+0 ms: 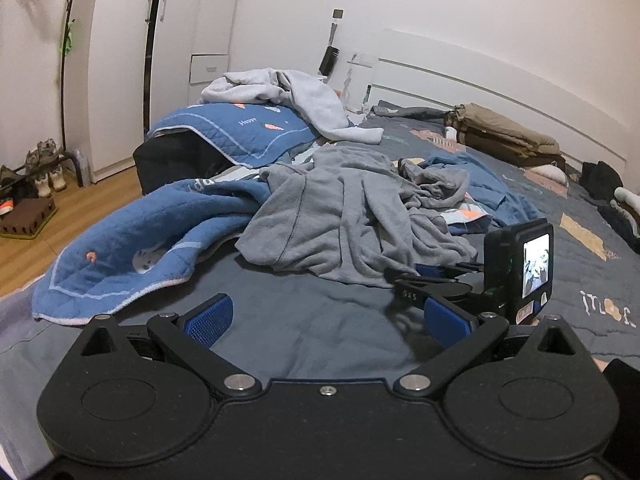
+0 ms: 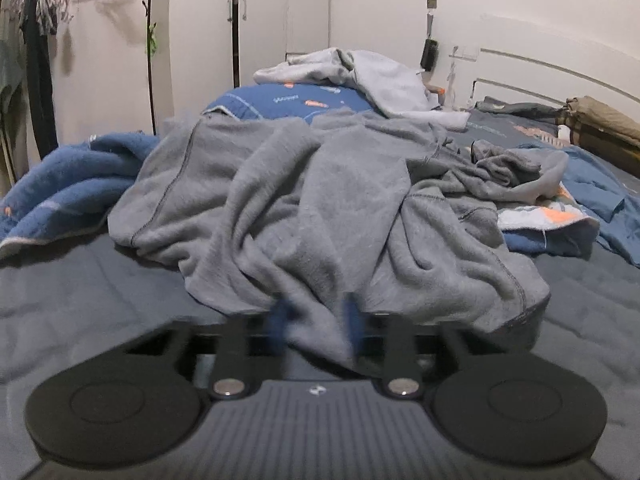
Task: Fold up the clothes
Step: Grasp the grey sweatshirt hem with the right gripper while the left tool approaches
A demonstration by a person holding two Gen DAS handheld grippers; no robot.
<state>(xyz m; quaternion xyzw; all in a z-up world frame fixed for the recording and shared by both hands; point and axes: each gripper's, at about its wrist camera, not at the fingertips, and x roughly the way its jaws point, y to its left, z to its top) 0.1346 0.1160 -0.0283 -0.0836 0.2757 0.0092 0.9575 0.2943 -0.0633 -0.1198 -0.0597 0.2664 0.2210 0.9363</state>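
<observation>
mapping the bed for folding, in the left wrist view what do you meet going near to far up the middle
left gripper → bare grey bedspread → crumpled grey garment → blue quilted blanket → pale grey garment on top of it → white wardrobe

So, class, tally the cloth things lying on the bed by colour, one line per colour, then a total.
Grey: 1, the grey garment
Pale grey: 1, the pale top at the back
Blue: 2, the quilted blanket and the fleece blanket
Tan: 1, the folded tan bundle
Total: 5
</observation>
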